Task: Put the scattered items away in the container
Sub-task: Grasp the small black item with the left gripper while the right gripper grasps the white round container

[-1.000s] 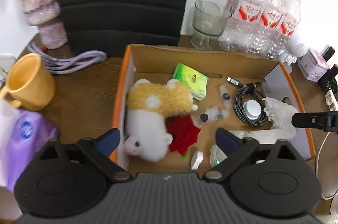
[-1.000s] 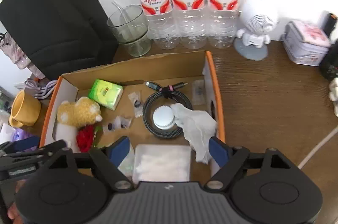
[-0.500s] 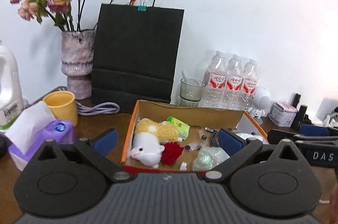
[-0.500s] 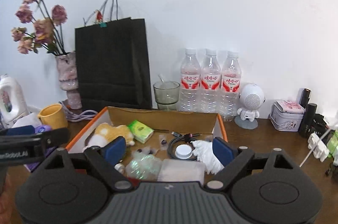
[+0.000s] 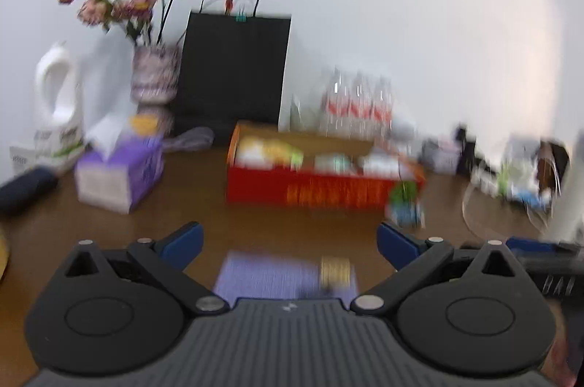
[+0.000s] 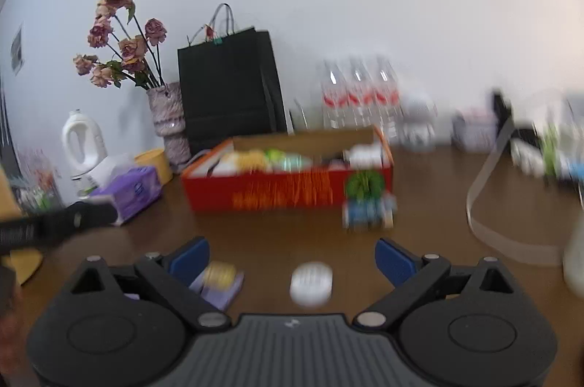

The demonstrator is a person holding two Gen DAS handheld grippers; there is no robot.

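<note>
The red cardboard box (image 5: 321,192) (image 6: 284,192) stands mid-table, filled with a plush toy, cable and small items, blurred by motion. A small potted plant toy (image 5: 403,204) (image 6: 367,201) stands at the box's front right corner. A purple packet with a yellow patch (image 5: 284,274) (image 6: 219,279) lies on the table between my left gripper's fingers. A white round lid (image 6: 311,283) lies between my right gripper's fingers. My left gripper (image 5: 290,243) and right gripper (image 6: 292,255) are both open and empty, well back from the box.
A purple tissue box (image 5: 116,173), yellow cup (image 6: 155,161), white detergent bottle (image 5: 56,109), flower vase (image 5: 155,82) and black paper bag (image 5: 233,73) stand left and behind. Water bottles (image 6: 359,99) stand behind the box. Clutter and a white cable (image 6: 489,201) lie at the right.
Both grippers have pulled back and down from above the box to low over the table's near side. The purple packet and the white lid have come into view. Both stay open.
</note>
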